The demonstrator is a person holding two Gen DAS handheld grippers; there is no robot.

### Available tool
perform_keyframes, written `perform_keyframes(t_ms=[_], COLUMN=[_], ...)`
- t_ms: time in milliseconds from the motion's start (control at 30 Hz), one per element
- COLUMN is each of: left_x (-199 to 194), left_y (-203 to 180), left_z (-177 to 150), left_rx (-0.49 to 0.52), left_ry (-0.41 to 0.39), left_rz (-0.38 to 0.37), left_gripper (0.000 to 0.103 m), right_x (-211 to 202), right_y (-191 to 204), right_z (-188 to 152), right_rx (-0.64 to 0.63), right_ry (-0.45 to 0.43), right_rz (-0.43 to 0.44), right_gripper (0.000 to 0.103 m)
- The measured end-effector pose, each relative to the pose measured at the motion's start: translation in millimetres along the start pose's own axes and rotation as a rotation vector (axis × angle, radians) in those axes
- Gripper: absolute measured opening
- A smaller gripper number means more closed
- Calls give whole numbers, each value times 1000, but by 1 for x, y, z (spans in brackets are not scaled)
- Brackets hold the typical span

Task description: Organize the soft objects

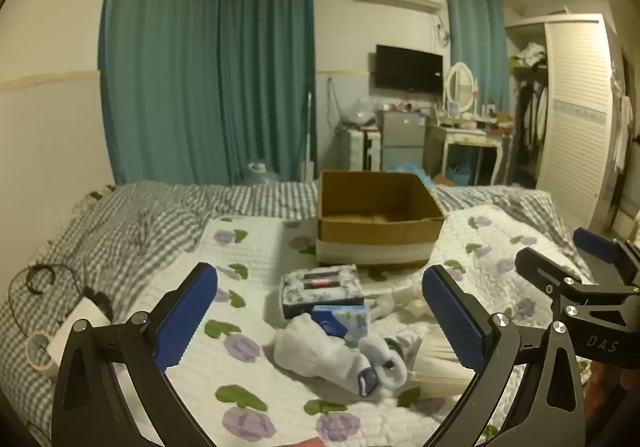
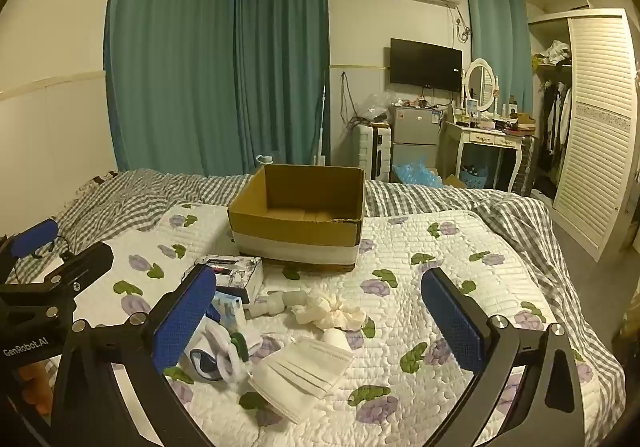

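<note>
An open cardboard box [image 1: 378, 223] stands on the flower-print quilt [image 1: 256, 251], also in the right wrist view [image 2: 298, 223]. In front of it lies a heap: a patterned tissue box [image 1: 322, 289], a small blue pack [image 1: 340, 321], white socks [image 1: 320, 351], a white face mask [image 2: 300, 371], a cream scrunchie [image 2: 332, 311] and a white bottle [image 2: 276, 303]. My left gripper [image 1: 320, 323] is open and empty above the socks. My right gripper [image 2: 320, 327] is open and empty above the mask and scrunchie.
A grey checked blanket [image 1: 132, 223] covers the bed's far and left side. A cable, a white charger and a tape roll [image 1: 38, 351] lie at the left edge. A wardrobe [image 2: 596, 119], dressing table and fridge stand beyond the bed.
</note>
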State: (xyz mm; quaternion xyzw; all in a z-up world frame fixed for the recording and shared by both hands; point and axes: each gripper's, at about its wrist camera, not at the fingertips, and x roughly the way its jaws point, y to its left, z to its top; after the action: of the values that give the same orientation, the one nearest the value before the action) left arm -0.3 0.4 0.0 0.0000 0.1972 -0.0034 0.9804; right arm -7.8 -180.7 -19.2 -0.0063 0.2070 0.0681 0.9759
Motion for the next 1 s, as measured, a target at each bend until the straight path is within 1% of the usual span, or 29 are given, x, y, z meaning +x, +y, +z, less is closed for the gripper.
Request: perform_keyframes(t_ms=[67,267,300,567,600,800,1000], left_x=[-1,-3,-4,-5,2,1,1], left_y=[1,2,2,4,2,2,1], left_z=[0,-2,-3,0,2,1,-1], left_rx=[-3,7,9,7,7,8,10], left_ry=[-9,-2,0,-7,0,3,3], left_rz=[2,3,4,2,2,3,2], left_gripper=[103,103,103,103,103,103,103], right_x=[0,-3,1,1,2,1,3], right_y=[0,2,0,1,1,-1,0], right_z=[0,0,-1,-1,-2,2,-4], right_rx=[1,-2,5,5,5,5,5], right_ry=[1,-8,5,3,4,5,5], right_rz=[-2,-4,-1,-3,1,-1,-1], right_gripper=[103,103,103,103,103,103,103])
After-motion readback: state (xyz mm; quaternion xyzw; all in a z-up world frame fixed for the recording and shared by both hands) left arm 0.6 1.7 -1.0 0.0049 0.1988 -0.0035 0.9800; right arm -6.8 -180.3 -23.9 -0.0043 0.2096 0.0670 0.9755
